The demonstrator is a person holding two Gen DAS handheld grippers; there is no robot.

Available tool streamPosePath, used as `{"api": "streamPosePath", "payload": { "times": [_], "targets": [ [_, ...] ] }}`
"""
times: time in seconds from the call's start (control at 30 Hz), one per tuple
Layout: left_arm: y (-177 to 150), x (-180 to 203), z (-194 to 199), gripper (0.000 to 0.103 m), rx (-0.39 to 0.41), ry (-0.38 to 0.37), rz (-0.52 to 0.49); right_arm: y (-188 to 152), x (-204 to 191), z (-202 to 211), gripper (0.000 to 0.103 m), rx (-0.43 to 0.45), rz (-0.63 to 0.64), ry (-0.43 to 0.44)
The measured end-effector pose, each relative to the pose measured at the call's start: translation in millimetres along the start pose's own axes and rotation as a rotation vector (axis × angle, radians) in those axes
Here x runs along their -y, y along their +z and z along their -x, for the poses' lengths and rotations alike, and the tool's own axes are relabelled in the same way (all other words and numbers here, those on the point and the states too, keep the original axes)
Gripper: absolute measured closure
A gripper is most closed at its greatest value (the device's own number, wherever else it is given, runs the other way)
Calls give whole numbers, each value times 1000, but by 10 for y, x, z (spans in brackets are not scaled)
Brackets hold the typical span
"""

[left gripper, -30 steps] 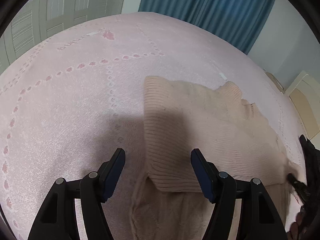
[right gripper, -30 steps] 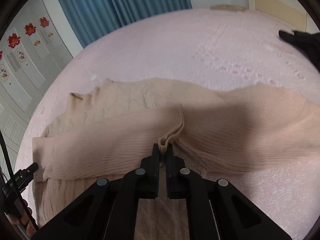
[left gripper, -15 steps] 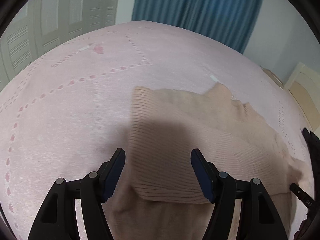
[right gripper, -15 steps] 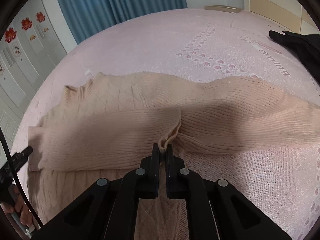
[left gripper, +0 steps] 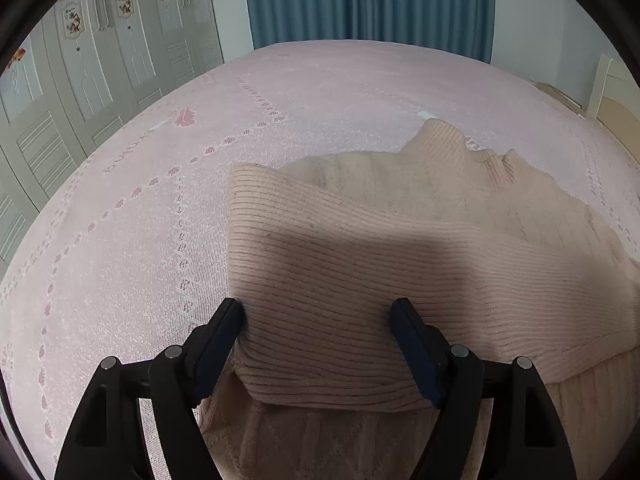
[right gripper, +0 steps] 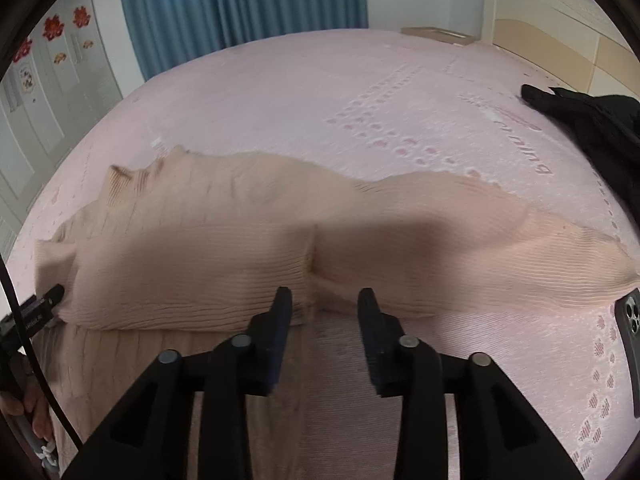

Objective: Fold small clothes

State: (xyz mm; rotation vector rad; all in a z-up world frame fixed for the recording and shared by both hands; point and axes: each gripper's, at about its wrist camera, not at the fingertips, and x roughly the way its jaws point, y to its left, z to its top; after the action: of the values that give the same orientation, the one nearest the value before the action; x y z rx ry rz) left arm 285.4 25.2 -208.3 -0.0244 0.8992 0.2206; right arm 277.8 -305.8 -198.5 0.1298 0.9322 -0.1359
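No legible text on bedspread.

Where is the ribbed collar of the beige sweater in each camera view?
Left wrist: collar upper right of centre, beyond the folded sleeve.
Right wrist: collar at far left, mid-height.
Shared landmark: the blue curtain, top of both views.

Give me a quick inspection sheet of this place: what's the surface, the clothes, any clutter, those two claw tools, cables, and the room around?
Surface: pink bedspread with a dotted pattern.
Job's things: beige sweater lying on the bed, both sleeves folded across its body.
Clutter: black garment at the right edge; phone beside the sweater.
Grippers: left gripper open, straddling the folded sleeve end; right gripper open, over the sleeves.
Cables: black cable at the left edge.
Surroundings: blue curtain, white wardrobe doors, headboard.
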Motion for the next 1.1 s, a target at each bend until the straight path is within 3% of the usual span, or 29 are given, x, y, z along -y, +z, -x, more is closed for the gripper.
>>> {"api": "streamPosePath", "payload": {
  "times": [0.07, 0.2, 0.33, 0.43, 0.57, 0.7, 0.83, 1.03, 1.1],
  "targets": [
    [3, -3, -3, 26, -2, 0, 1, 13, 78, 20, 59, 0, -23, 4],
    [18, -3, -18, 26, -1, 6, -3, 67, 253, 97, 57, 2, -86, 23],
    [23, -8, -28, 26, -2, 5, -2, 146, 516, 260, 42, 8, -126, 37],
    [24, 2, -25, 26, -2, 7, -3, 112, 877, 402, 32, 38, -111, -23],
    [29, 24, -29, 26, 1, 16, -7, -17, 1499, 446, 31, 25, -141, -136],
    [36, 42, -31, 26, 3, 22, 0, -155, 2027, 358, 31, -18, -266, -62],
    [44, 55, -36, 25, 4, 29, 9, -186, 2198, 182, 31, -46, -336, 34],
    [61, 57, -55, 23, 3, 33, 21, -87, 2307, 42, 31, -2, -411, 49],
    [62, 52, -61, 23, 2, 32, 24, -28, 2335, 9, 36, 17, -418, 33]
  ]
}}
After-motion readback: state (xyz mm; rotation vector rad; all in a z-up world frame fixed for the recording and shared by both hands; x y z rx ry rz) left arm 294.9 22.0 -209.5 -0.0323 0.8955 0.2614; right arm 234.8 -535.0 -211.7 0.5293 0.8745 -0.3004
